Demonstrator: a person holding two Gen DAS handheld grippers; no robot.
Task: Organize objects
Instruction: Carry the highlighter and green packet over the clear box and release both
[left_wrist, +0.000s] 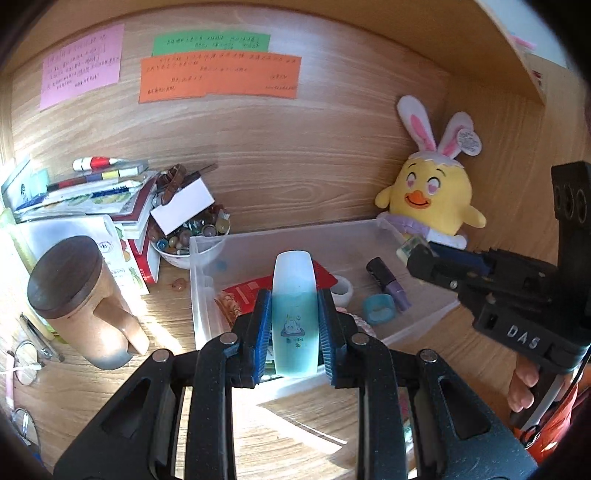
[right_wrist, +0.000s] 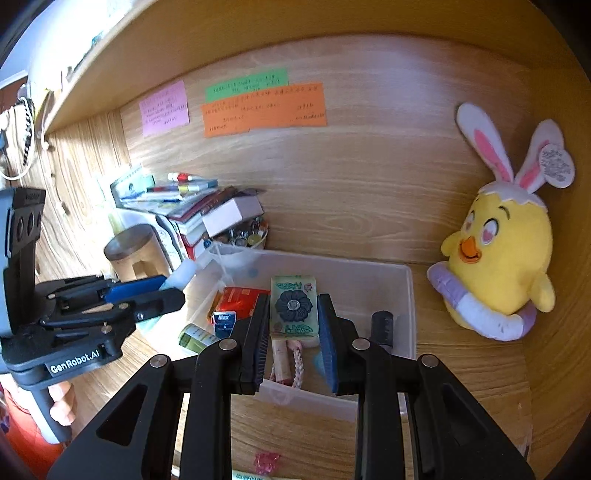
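My left gripper (left_wrist: 294, 325) is shut on a white and light blue tube (left_wrist: 294, 310) and holds it over the front edge of a clear plastic box (left_wrist: 258, 240). My right gripper (right_wrist: 293, 332) is shut on a small green patterned box with a dark flower (right_wrist: 293, 306) above the same clear box (right_wrist: 408, 295). The clear box holds a red packet (left_wrist: 247, 288), a purple tube (left_wrist: 391, 284), a blue ring (left_wrist: 378, 308) and a white ring (left_wrist: 341, 290). The right gripper also shows in the left wrist view (left_wrist: 413, 254), the left in the right wrist view (right_wrist: 173, 286).
A yellow plush chick with rabbit ears (left_wrist: 430, 192) sits at the back right. A mug with a dark lid (left_wrist: 74, 295), a stack of books (left_wrist: 92, 195) and a bowl of beads (left_wrist: 192, 236) stand at the left. A pink trinket (right_wrist: 264, 461) lies on the desk.
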